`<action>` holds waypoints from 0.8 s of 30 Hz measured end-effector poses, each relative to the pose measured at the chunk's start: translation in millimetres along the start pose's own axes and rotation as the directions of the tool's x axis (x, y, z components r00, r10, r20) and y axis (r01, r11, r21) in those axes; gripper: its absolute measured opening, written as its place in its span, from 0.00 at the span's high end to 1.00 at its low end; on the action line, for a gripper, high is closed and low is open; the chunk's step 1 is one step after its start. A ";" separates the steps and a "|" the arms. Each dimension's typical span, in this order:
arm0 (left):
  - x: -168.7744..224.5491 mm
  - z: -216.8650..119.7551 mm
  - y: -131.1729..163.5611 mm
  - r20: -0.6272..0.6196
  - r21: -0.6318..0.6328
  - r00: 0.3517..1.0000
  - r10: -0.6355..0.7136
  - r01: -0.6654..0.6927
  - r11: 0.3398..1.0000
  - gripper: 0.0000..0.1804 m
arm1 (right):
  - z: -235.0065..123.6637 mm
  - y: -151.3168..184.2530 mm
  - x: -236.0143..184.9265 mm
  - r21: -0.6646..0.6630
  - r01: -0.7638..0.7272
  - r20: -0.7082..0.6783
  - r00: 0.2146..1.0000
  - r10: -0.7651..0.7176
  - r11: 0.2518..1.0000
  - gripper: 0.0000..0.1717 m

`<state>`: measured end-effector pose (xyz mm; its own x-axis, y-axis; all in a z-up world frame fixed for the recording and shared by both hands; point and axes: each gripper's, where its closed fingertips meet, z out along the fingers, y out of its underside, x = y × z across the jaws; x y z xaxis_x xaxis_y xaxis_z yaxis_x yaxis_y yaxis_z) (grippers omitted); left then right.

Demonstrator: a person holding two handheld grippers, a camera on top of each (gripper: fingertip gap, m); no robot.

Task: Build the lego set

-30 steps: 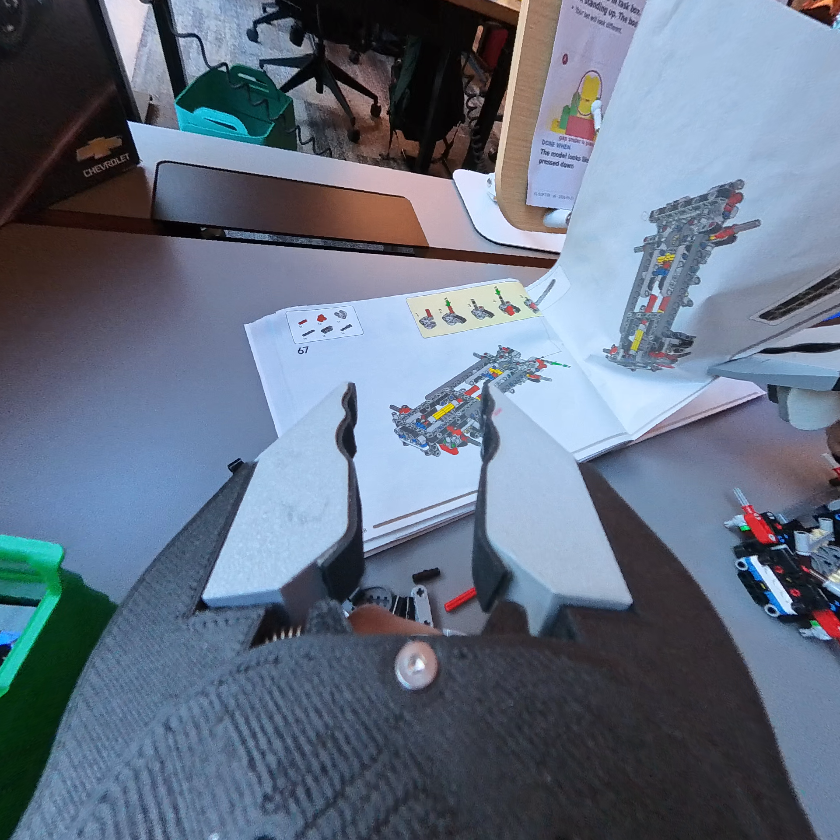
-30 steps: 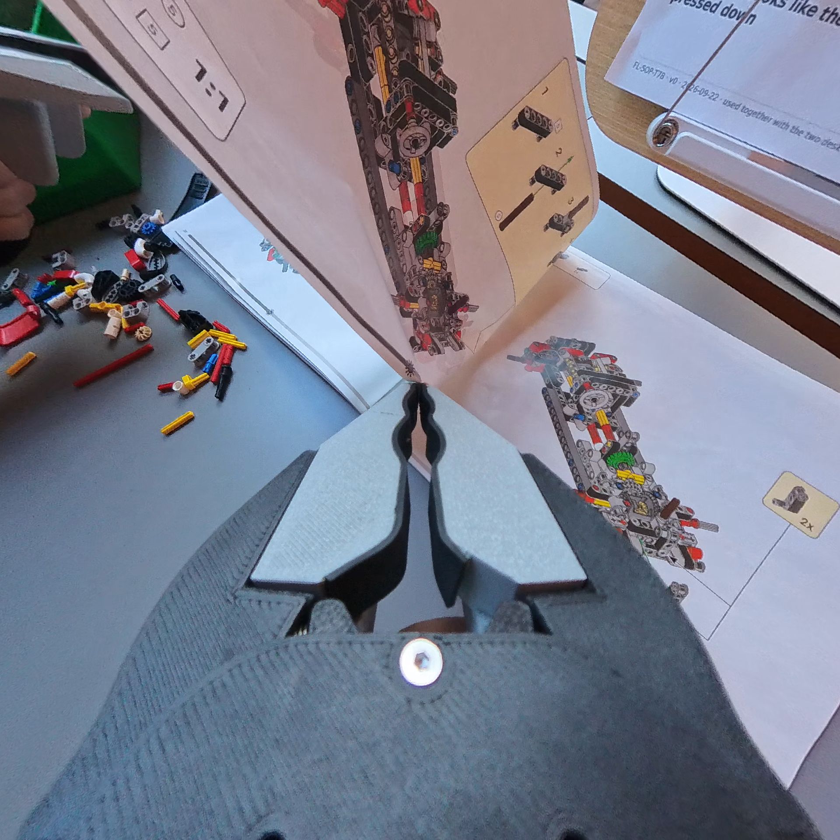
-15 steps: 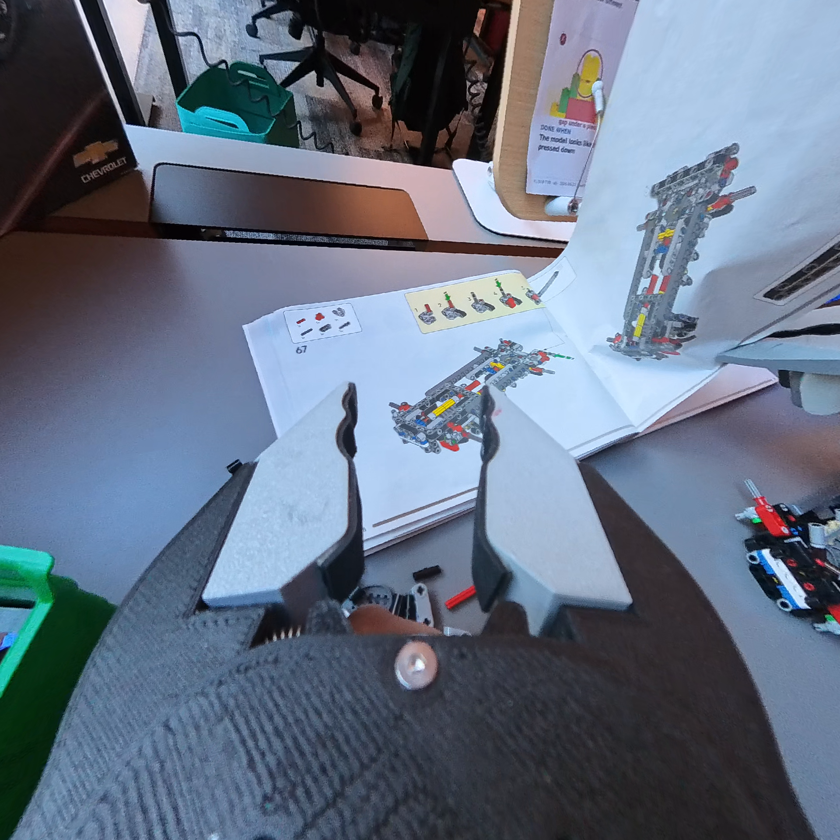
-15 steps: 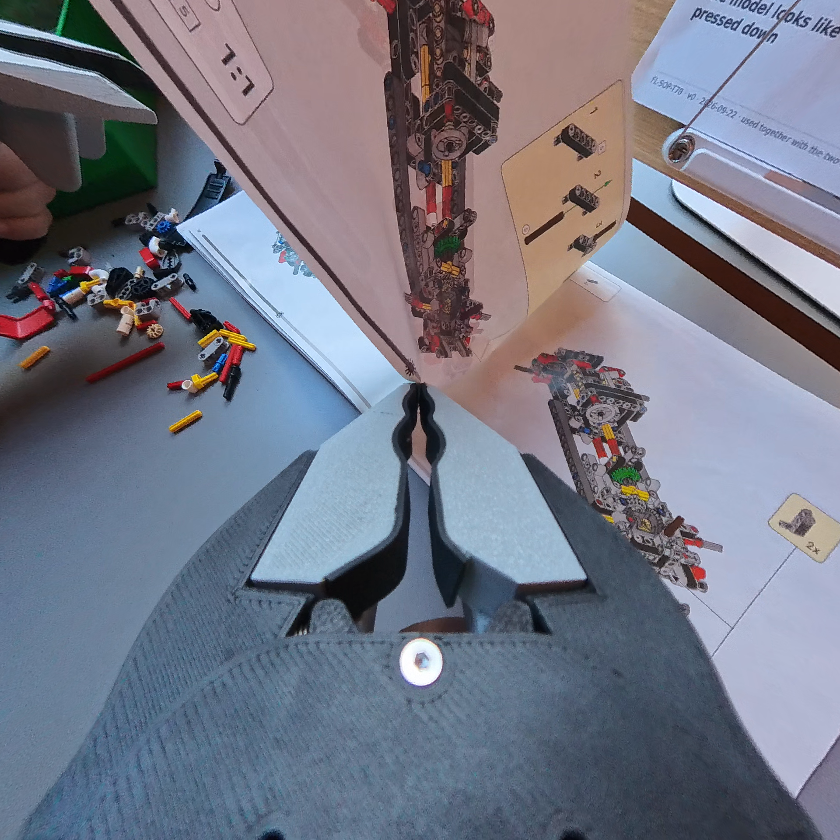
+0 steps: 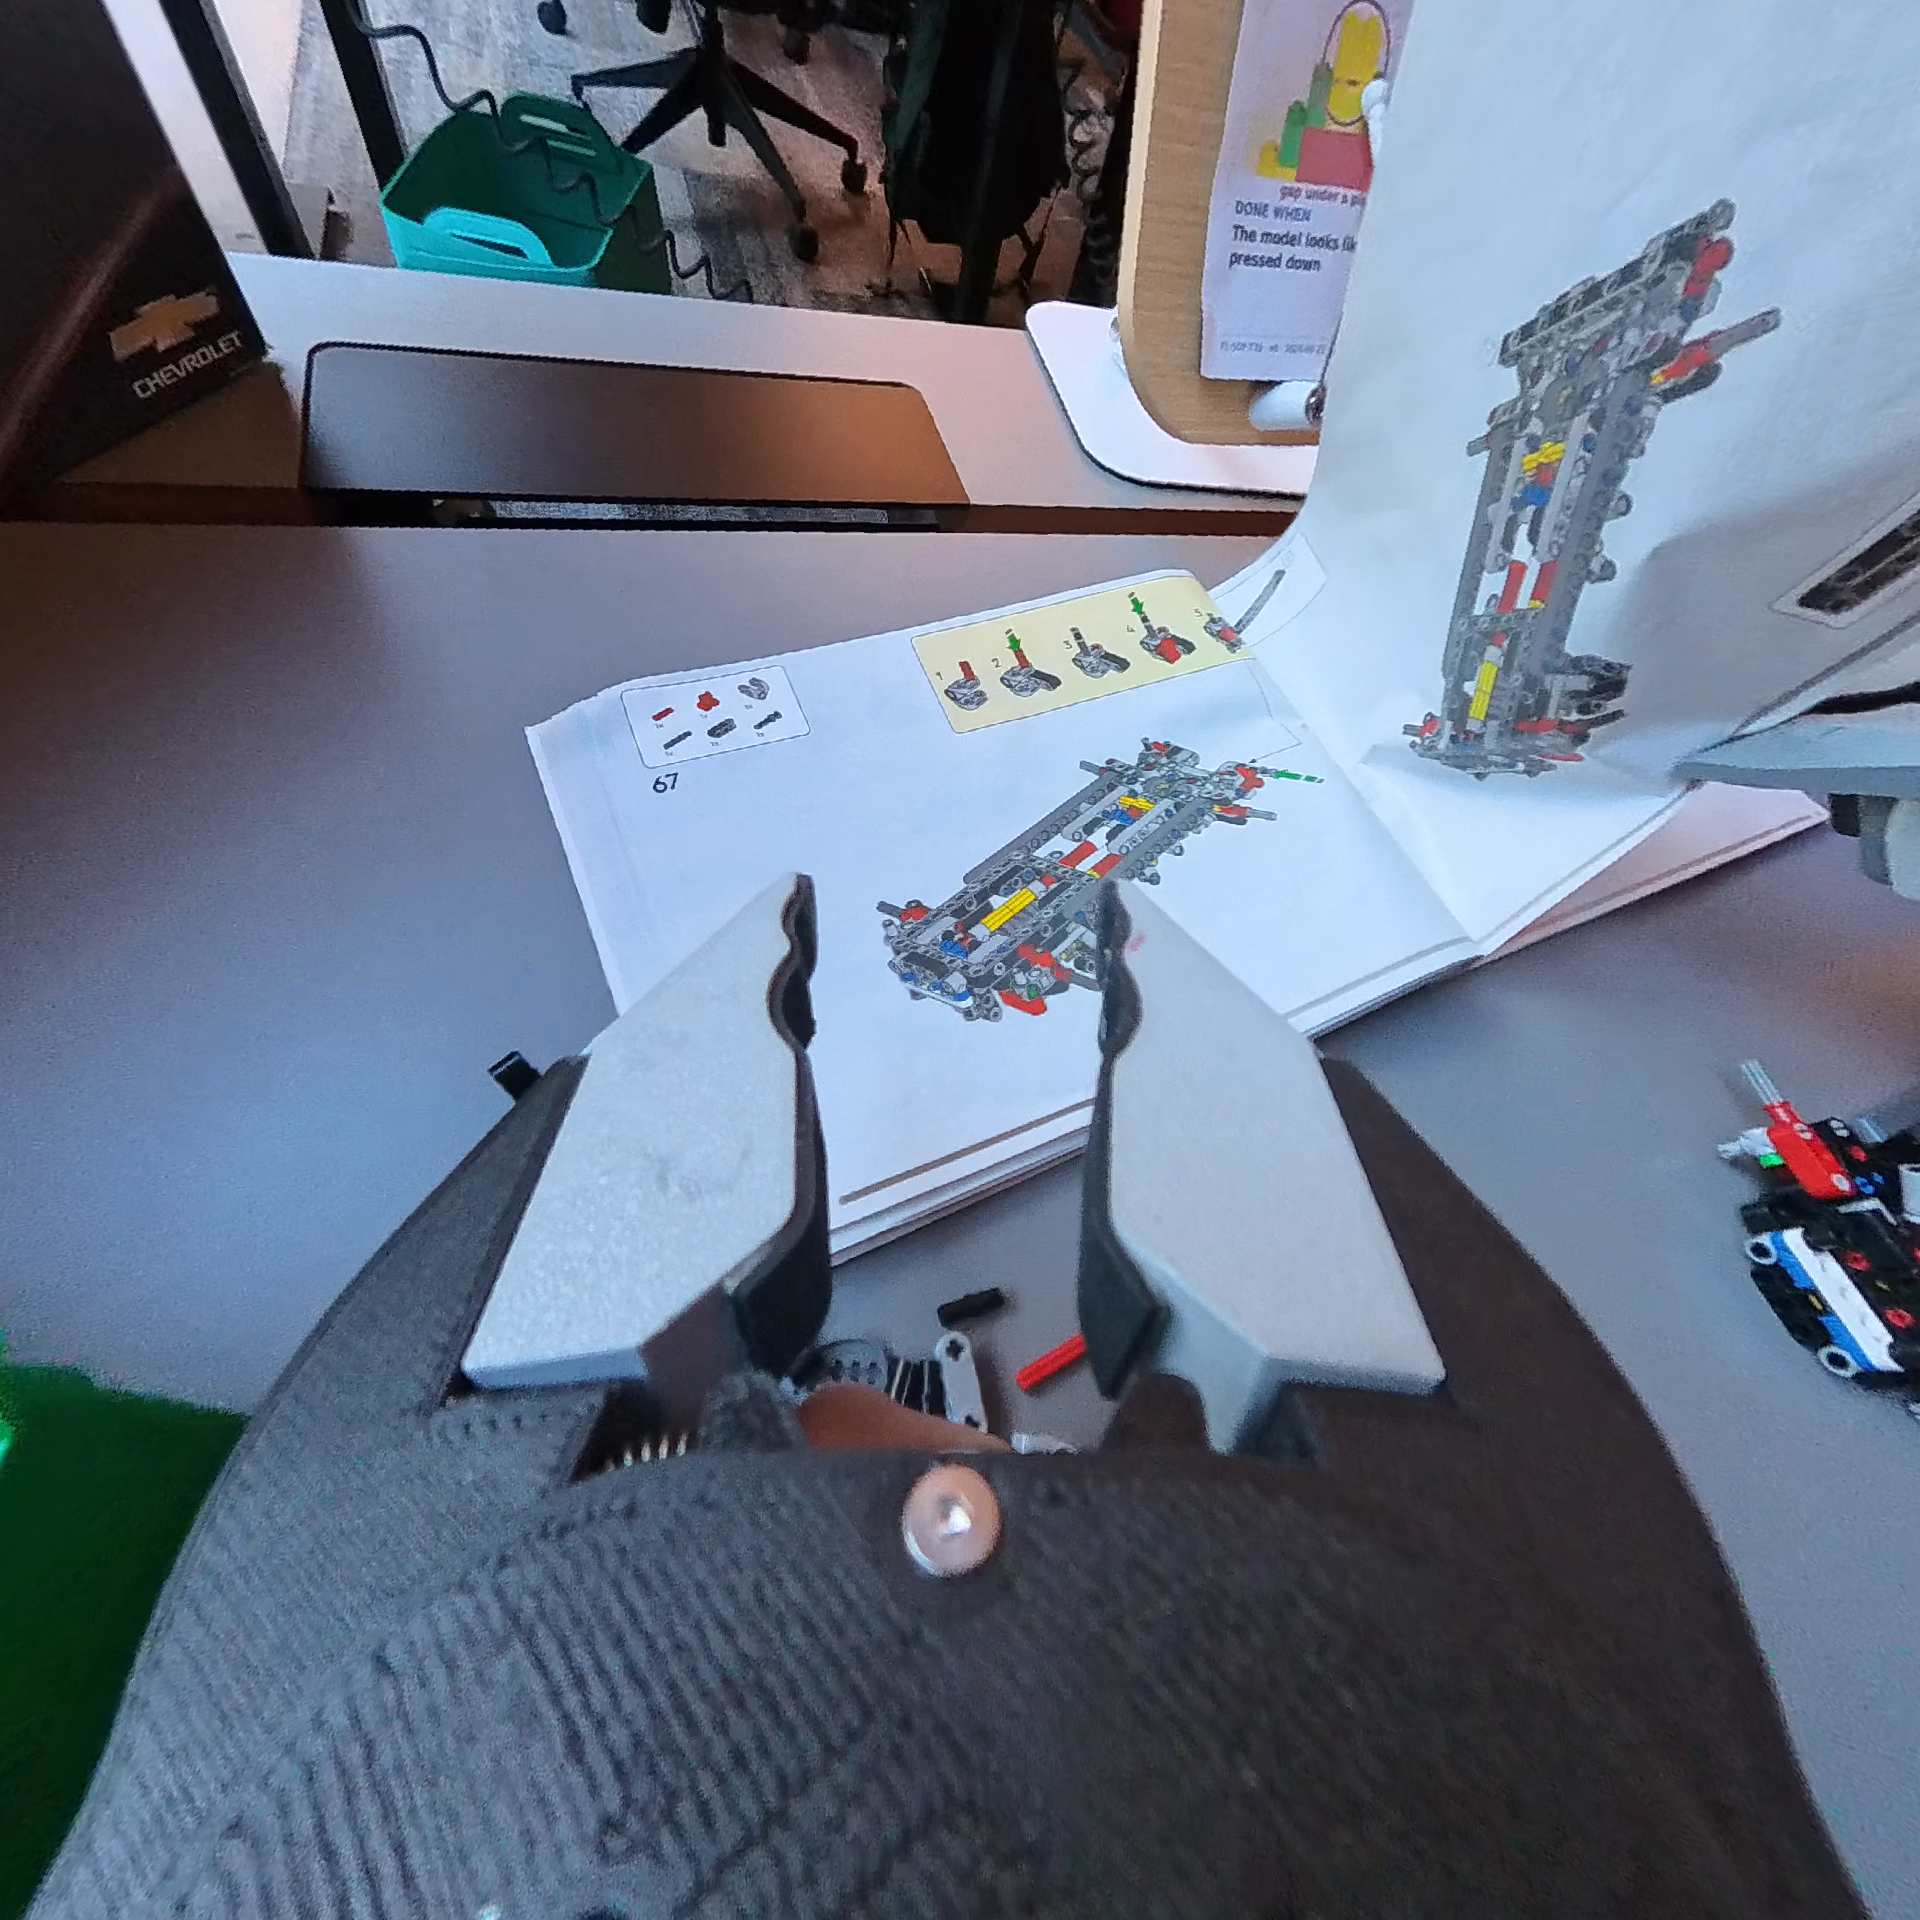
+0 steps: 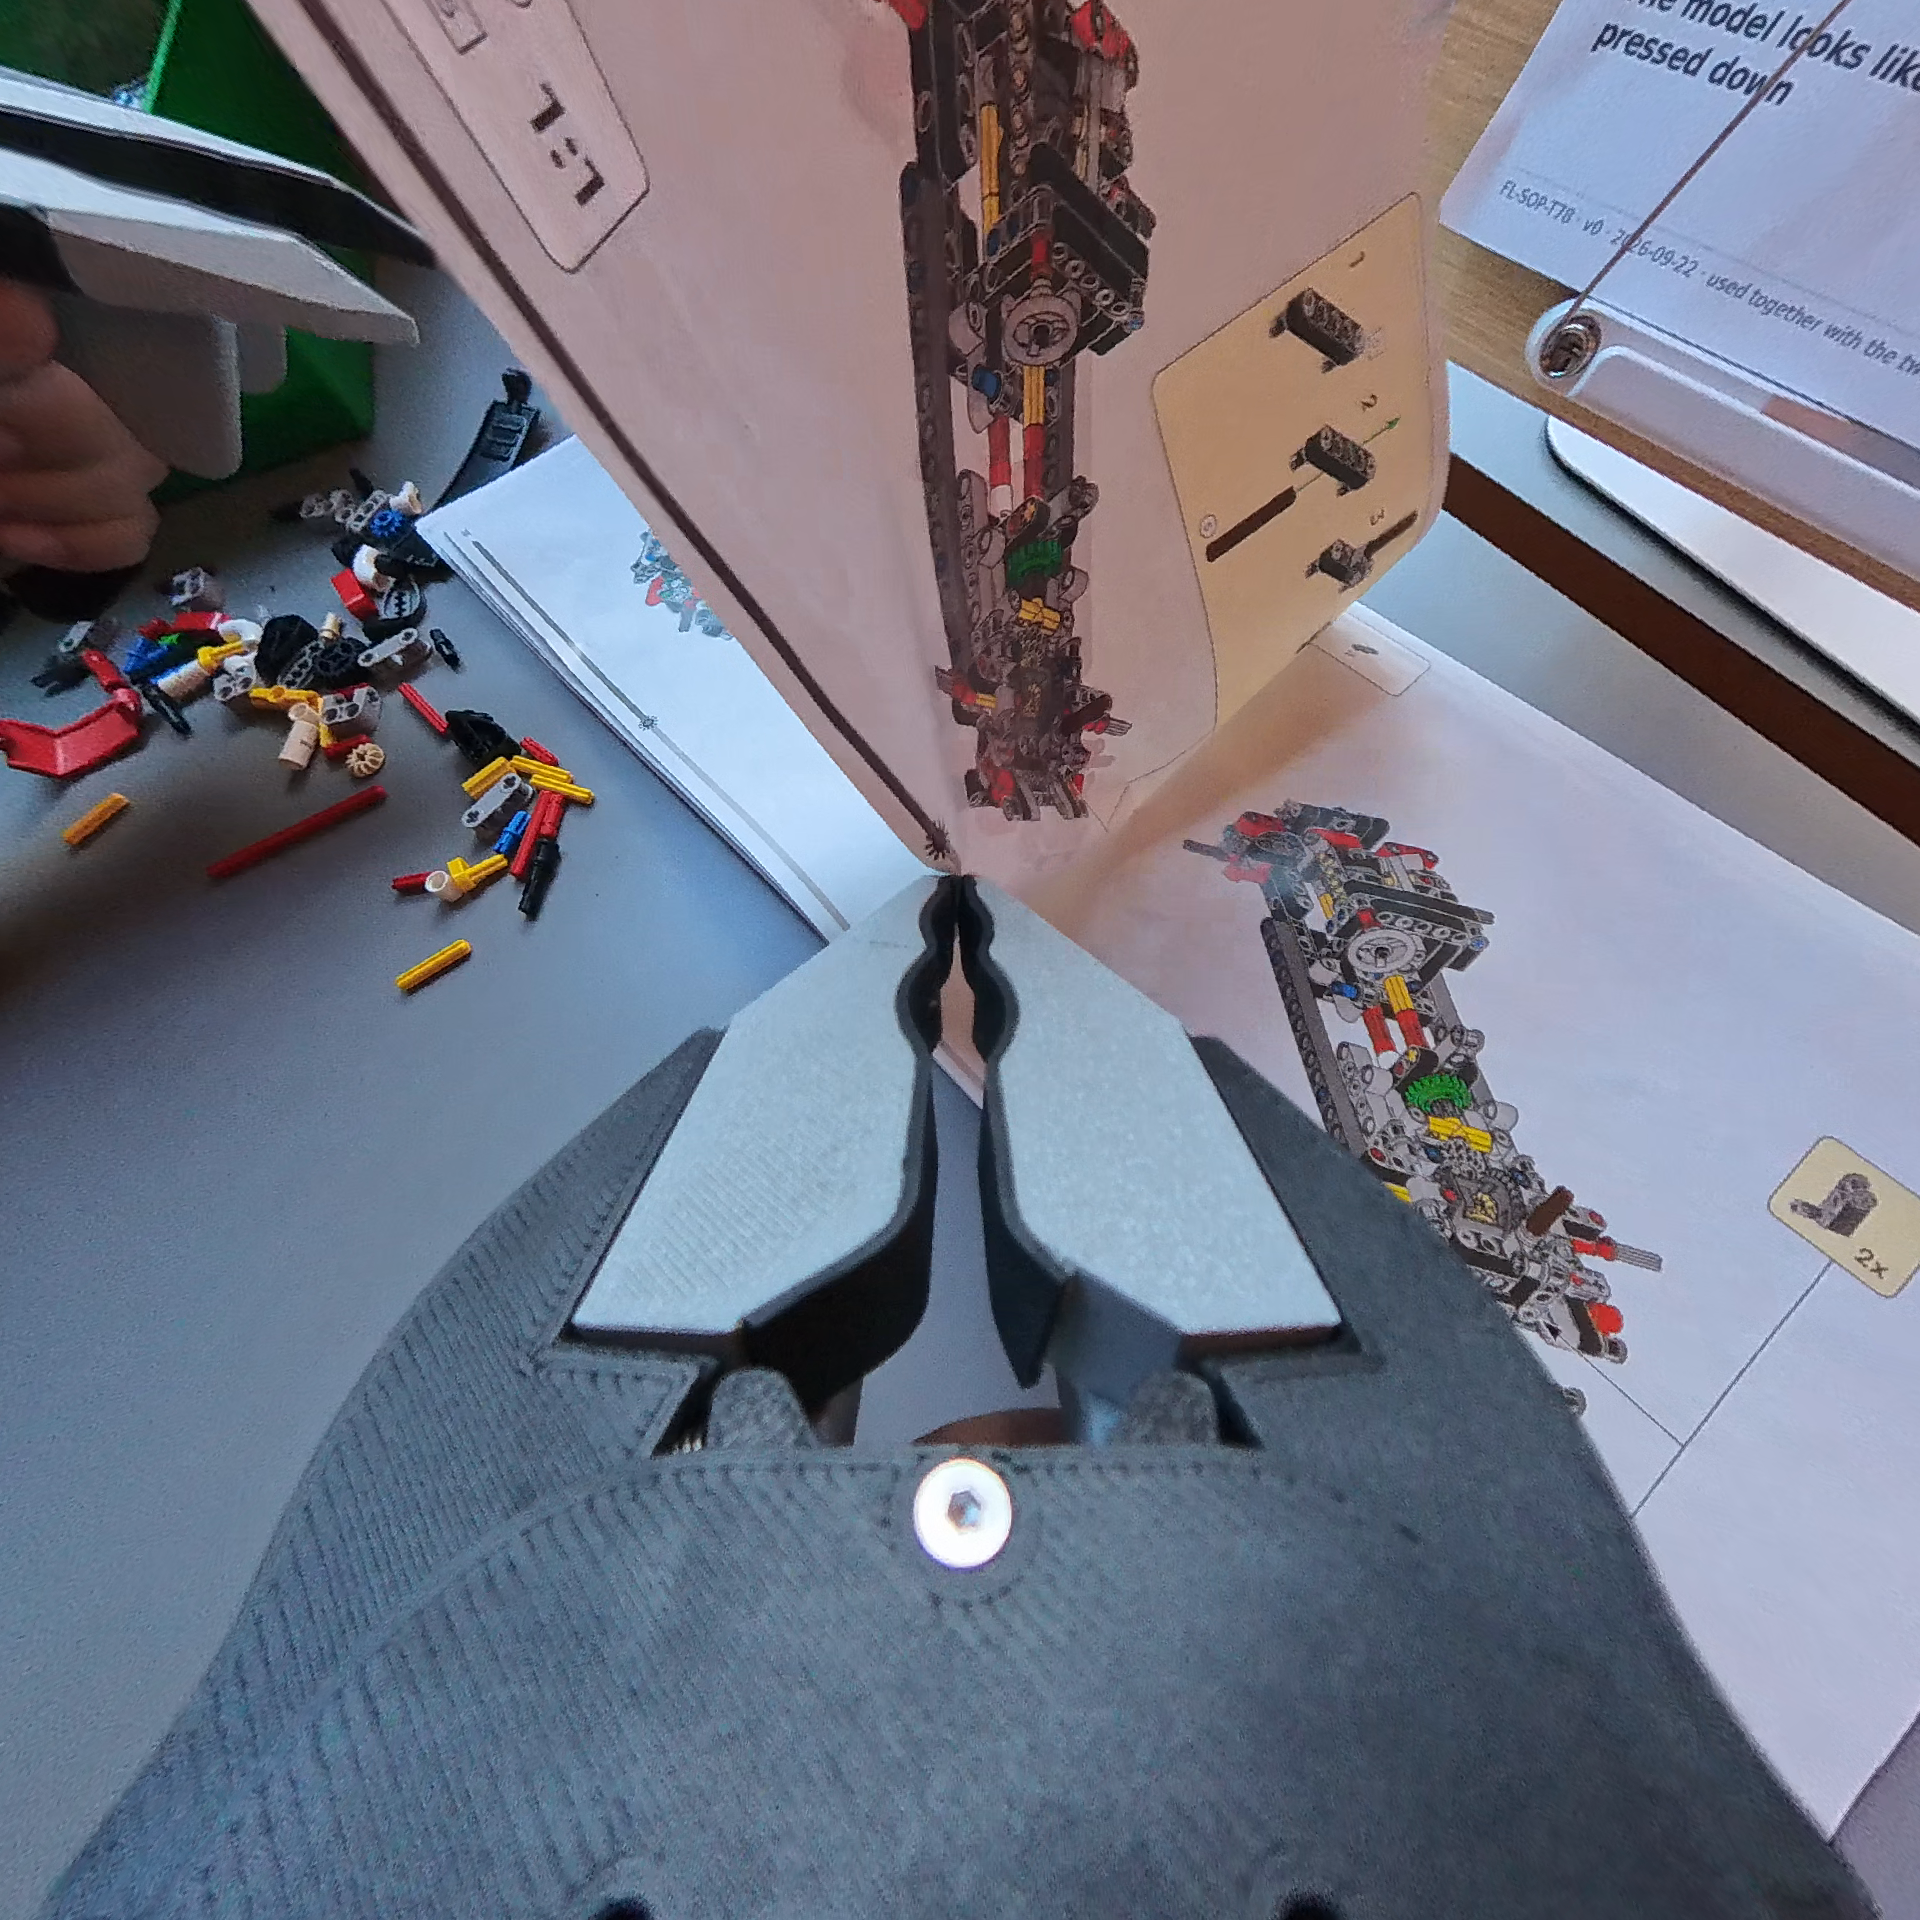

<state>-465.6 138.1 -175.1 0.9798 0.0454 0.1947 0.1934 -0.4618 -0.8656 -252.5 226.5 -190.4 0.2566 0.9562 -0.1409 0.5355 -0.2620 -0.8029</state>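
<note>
An open instruction booklet (image 5: 831, 831) lies on the grey table. My right gripper (image 6: 954, 883) is shut on the bottom edge of one booklet page (image 6: 831, 312) and holds that page lifted upright above the spread. The lifted page (image 5: 1621, 364) also shows in the left wrist view, with my right gripper (image 5: 1808, 758) at its lower corner. My left gripper (image 5: 956, 925) is open and empty, hovering above the near edge of the booklet's left page. Small loose parts (image 5: 1049, 1356) lie on the table beneath it.
A scatter of small coloured building parts (image 6: 343, 707) lies left of the booklet. A partly built black, blue and red model (image 5: 1839, 1257) sits at the right. A green bin (image 5: 62, 1538) stands at the near left. A clipboard stand (image 6: 1714, 260) is behind the booklet. The gap from one gripper's tips to the other's is roughly 25 centimetres.
The lifted page has swung further up and toward the left page, still pinched in my right gripper. My left gripper has stayed open and almost still.
</note>
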 end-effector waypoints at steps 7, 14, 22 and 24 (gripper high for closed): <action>-1.5 3.5 3.3 -0.006 -0.013 1.000 -0.013 0.012 1.000 0.71 | -1.0 1.5 1.3 -0.014 -0.002 -0.016 1.000 0.002 1.000 1.00; 1.0 -0.6 -0.8 -0.012 0.001 1.000 -0.003 0.003 1.000 0.71 | 0.9 -1.7 -1.8 -0.027 0.012 -0.031 0.999 -0.013 1.000 1.00; -4.6 -7.5 -7.1 -0.005 0.034 1.000 -0.025 0.025 0.999 0.71 | 5.1 -6.8 -8.3 -0.033 0.031 -0.035 0.999 -0.032 0.999 1.00; -6.6 -9.2 -8.4 -0.004 0.041 0.999 -0.034 0.034 0.999 0.71 | 6.5 -8.0 -9.8 -0.035 0.039 -0.036 0.999 -0.041 0.999 1.00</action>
<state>-474.1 133.5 -164.8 0.9724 0.0575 0.2260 0.2288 -0.4230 -0.8768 -264.6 220.0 -186.5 0.2631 0.9608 -0.0874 0.5734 -0.2285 -0.7868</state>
